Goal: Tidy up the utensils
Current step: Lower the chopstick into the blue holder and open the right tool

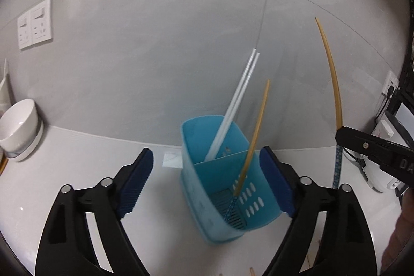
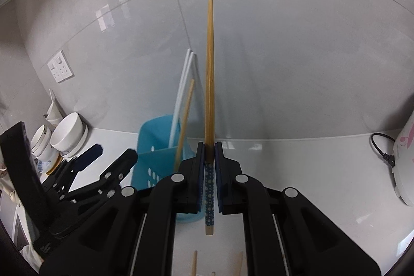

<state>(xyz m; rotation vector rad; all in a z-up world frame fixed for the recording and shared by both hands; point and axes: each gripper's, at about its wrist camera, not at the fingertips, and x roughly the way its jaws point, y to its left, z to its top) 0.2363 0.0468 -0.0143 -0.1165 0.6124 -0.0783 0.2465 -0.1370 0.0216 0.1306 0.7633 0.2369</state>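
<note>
Chopsticks are partly sorted: white pair (image 1: 233, 105) behind the blue caddy's (image 1: 207, 198) divider, one bamboo stick (image 1: 254, 131) in front. My left gripper (image 1: 207, 183) gapes empty; my right gripper (image 2: 209, 154) clamps its bamboo mate (image 2: 209, 69), with more sticks (image 2: 194, 263) seemingly left.

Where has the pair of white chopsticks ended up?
The white chopsticks stand in the back compartment of the blue holder, leaning toward the tiled wall; a wooden chopstick stands in the compartment in front of them.
</note>
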